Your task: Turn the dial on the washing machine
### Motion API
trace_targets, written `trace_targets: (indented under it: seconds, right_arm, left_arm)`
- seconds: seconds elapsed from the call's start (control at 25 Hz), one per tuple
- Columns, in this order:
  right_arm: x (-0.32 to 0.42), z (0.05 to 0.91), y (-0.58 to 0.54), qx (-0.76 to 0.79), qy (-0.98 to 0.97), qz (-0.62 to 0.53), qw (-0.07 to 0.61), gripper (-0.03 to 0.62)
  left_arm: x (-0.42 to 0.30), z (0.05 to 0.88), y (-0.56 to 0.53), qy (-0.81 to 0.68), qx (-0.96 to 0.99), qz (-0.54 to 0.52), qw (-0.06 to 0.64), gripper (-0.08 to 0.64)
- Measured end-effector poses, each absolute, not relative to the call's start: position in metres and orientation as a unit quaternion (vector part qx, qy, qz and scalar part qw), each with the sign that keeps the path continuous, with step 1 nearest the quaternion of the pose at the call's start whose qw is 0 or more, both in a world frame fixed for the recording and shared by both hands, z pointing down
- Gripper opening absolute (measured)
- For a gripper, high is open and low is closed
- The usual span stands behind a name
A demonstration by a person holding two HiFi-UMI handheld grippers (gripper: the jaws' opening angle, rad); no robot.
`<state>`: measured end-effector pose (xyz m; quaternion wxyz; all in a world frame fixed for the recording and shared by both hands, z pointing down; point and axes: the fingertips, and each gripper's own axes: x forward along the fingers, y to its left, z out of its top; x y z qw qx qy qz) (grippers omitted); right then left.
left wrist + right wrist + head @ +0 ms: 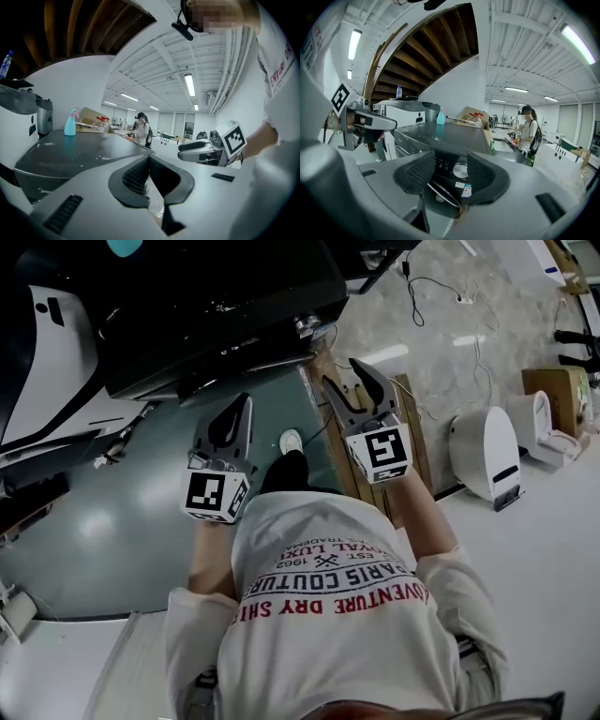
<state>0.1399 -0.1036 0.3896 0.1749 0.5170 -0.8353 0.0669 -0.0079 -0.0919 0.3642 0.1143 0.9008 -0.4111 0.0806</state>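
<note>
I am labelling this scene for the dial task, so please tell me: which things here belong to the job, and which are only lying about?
For the job: washing machine, its dial, right gripper with jaws open, facing the dial.
Lying about: spray bottle on the machine's top, cardboard box behind it, white appliance on the floor.

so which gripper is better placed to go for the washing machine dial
Right. The right gripper has its jaws apart with the silver dial framed between them, ahead and untouched. The left gripper is shut and looks across the washing machine's top, with no dial in its view.
</note>
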Motion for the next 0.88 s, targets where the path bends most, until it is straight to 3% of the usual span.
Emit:
trace_targets:
  seconds: [0.32, 0.88]
  right_arm:
    - [0.136, 0.445, -0.168, 0.531, -0.819, 0.068, 0.205, 0.273]
    - [0.133, 0.526, -0.221, 0.547, -0.799, 0.072, 0.240, 0.290]
  left_arm:
    - [-0.018, 0.398, -0.140, -0.449, 0.883, 0.083, 0.105, 0.017]
    - [-0.026, 0.442, -0.165, -0.489, 0.861, 0.071, 0.123, 0.017]
